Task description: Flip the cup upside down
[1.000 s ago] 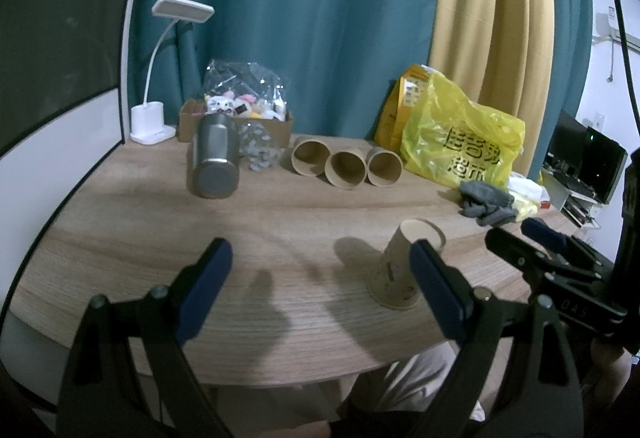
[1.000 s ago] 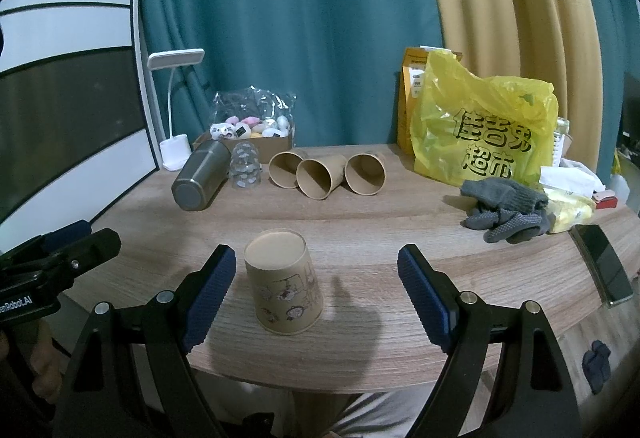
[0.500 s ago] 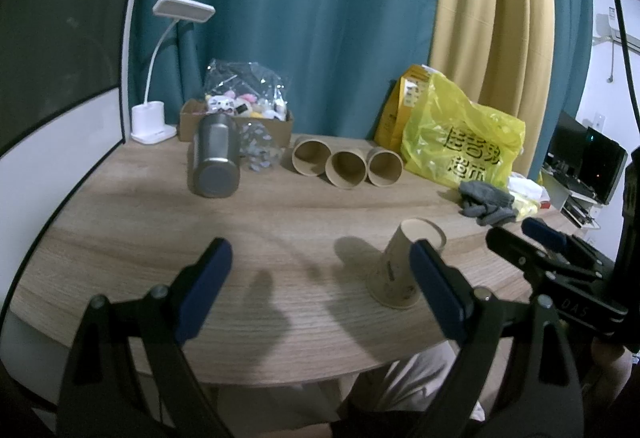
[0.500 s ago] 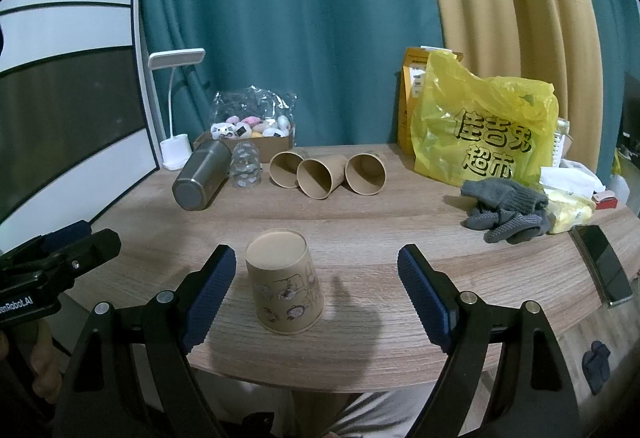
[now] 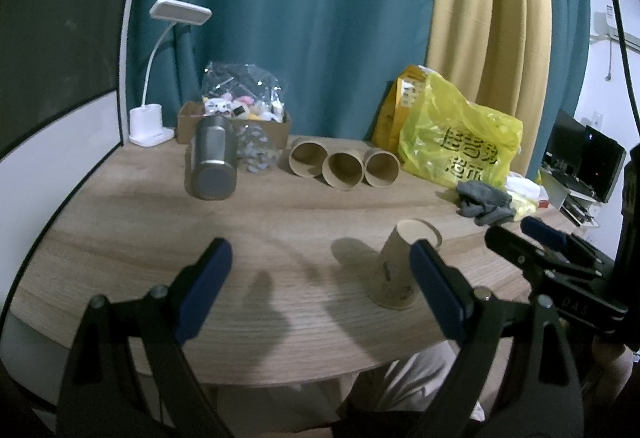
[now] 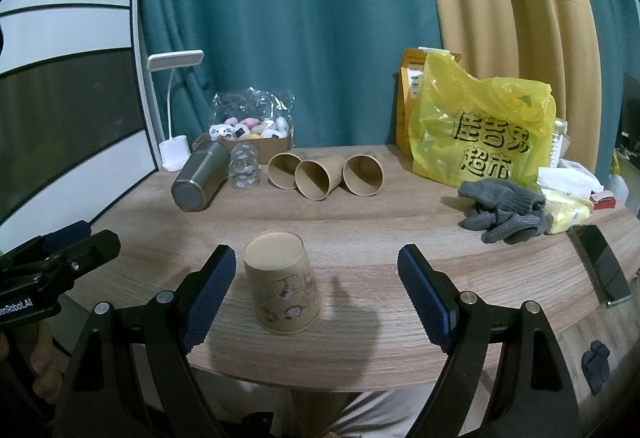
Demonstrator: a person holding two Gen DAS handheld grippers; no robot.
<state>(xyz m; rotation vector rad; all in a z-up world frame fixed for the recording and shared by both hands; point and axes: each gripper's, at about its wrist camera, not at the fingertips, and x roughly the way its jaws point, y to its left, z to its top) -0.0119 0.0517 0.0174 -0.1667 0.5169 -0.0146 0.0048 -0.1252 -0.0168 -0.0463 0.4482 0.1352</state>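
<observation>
A brown paper cup (image 6: 282,282) with cartoon prints stands upside down near the front edge of the wooden table (image 6: 380,210). It also shows in the left wrist view (image 5: 400,266), at the right. My right gripper (image 6: 316,294) is open and empty; the cup stands just ahead of its left finger. My left gripper (image 5: 320,290) is open and empty, with the cup just beyond its right finger. The right gripper shows at the right edge of the left wrist view (image 5: 544,258). The left gripper shows at the left edge of the right wrist view (image 6: 60,258).
Three paper cups (image 6: 324,174) lie on their sides at the back, beside a steel tumbler (image 6: 200,178) and a box of small toys (image 6: 248,136). A yellow plastic bag (image 6: 484,130), grey gloves (image 6: 504,210) and a phone (image 6: 600,262) are at the right. A white lamp (image 6: 174,146) stands back left.
</observation>
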